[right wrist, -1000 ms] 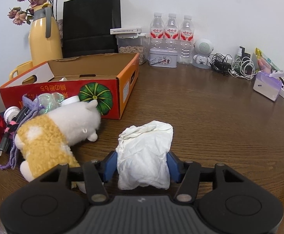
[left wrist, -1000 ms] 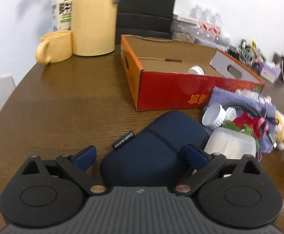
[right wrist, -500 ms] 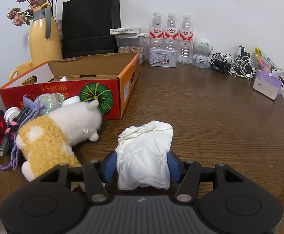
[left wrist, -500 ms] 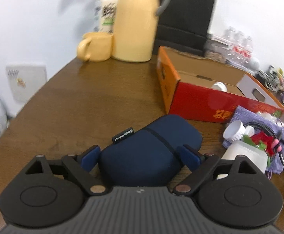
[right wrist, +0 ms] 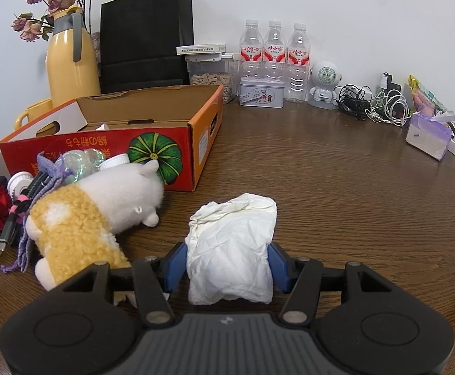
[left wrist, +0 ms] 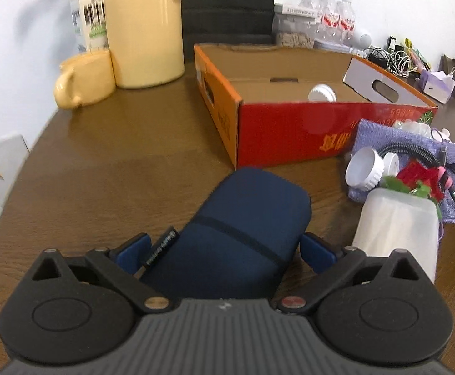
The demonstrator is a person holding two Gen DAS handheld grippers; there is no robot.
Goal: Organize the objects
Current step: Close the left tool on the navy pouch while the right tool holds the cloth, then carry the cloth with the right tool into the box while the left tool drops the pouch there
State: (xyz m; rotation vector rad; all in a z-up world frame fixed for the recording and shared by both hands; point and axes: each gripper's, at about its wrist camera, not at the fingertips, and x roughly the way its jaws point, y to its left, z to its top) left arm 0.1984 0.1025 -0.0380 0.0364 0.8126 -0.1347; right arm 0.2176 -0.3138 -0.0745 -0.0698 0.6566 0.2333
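Jaws opening around navy pouch (left wrist: 243,218), seemingly untouched.

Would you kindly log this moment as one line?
left hand-held gripper: opening, pouch between jaws | right hand-held gripper: shut on tissue | box: open

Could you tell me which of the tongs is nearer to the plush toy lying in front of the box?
Right. The right tongs, closed on the white crumpled cloth, sit just beside the plush toy. The left tongs, opening around the navy pouch, are beyond the clutter, glimpsing only its yellow edge.
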